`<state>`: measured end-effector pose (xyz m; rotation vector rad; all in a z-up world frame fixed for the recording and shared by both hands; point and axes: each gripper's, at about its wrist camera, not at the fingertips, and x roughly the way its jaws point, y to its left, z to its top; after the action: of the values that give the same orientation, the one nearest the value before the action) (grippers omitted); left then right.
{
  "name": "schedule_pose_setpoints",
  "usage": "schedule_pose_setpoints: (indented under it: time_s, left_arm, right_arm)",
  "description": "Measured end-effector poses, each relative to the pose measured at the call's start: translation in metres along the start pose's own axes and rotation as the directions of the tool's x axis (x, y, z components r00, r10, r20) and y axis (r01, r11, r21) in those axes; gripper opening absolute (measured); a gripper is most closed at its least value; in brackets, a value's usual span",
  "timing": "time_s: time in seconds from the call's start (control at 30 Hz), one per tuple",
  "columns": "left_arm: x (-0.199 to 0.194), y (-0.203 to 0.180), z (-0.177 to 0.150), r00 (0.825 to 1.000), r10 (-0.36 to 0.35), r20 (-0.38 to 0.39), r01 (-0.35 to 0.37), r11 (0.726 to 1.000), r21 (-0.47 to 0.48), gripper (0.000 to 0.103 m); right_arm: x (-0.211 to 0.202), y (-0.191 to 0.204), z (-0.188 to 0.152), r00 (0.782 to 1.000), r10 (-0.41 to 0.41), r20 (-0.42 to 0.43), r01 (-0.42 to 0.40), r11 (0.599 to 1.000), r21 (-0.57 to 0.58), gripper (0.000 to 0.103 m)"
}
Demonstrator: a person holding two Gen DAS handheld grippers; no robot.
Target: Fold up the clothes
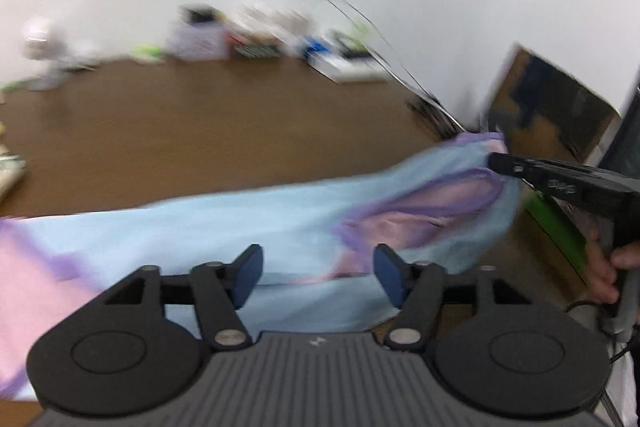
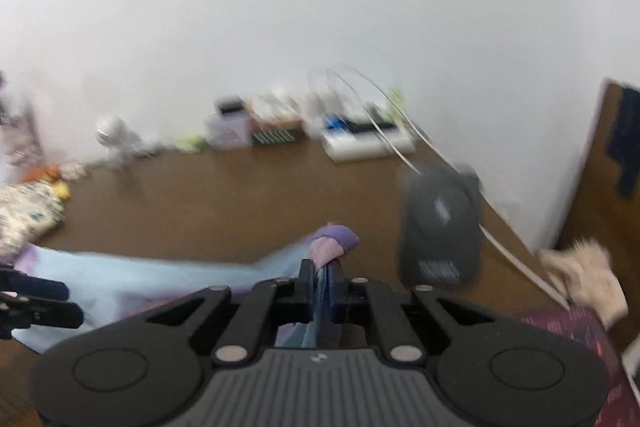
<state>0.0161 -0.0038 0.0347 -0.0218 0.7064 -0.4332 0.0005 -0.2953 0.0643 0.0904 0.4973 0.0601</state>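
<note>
Clearly both views are smeared with motion blur. A light-blue garment [image 1: 248, 215] with pink and purple patches lies stretched across the brown worktop [image 1: 208, 123], running from 9 o'clock toward 3 o'clock in the left wrist view. The left claw [image 1: 318, 277] stands wide open with nothing between its 2 blue pads [image 1: 249, 275]; it sits over the near edge of the garment, though whether it touches the cloth cannot be told. The right claw [image 2: 321, 277] is closed tight on a bunched corner of the garment, a purple and pink tuft poking out above its tips at 12 o'clock. In the left view that claw comes in from 3 o'clock, gripped by a hand [image 1: 604, 267] at the frame edge. Blurred boxes and clutter [image 2: 280, 131] line the far side against the white wall [image 2: 320, 7]. A dark grey device [image 2: 440, 227] rests on the worktop at 2 o'clock of the right claw, with a thin cable [image 2: 404, 131] arcing above it.
</note>
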Motion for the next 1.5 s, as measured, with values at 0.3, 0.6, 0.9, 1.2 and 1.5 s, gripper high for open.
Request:
schedule_pose_setpoints:
  time_s: [0.3, 0.6, 0.9, 1.2, 1.5]
  left_arm:
    - [-0.076, 0.087, -0.031, 0.967, 0.251, 0.038, -0.231, 0.933, -0.278, 0.069]
    - [-0.078, 0.128, -0.065, 0.932, 0.354, -0.075, -0.35, 0.828, -0.438, 0.076]
    - [-0.06, 0.126, -0.071, 0.864, 0.499, -0.061, -0.478, 0.779, -0.405, 0.058]
    - [-0.043, 0.118, -0.061, 0.855, 0.517, -0.05, -0.501, 0.796, -0.339, 0.008]
    - [-0.031, 0.134, -0.029, 0.884, 0.465, -0.051, -0.459, 0.84, -0.29, 0.004]
  right_arm:
    - [0.04, 0.165, 0.001, 0.966, 0.238, -0.097, -0.254, 0.944, -0.212, 0.006]
    - [0.036, 0.221, -0.013, 0.911, 0.355, -0.211, -0.409, 0.846, -0.341, 0.042]
    - [0.126, 0.266, 0.057, 0.704, 0.483, -0.521, -0.691, 0.298, -0.658, 0.055]
    - [0.214, 0.344, 0.063, 0.575, 0.444, -0.687, -0.81, 0.189, -0.556, 0.037]
    - [0.236, 0.325, 0.068, 0.568, 0.446, -0.692, -0.823, 0.326, -0.465, 0.0]
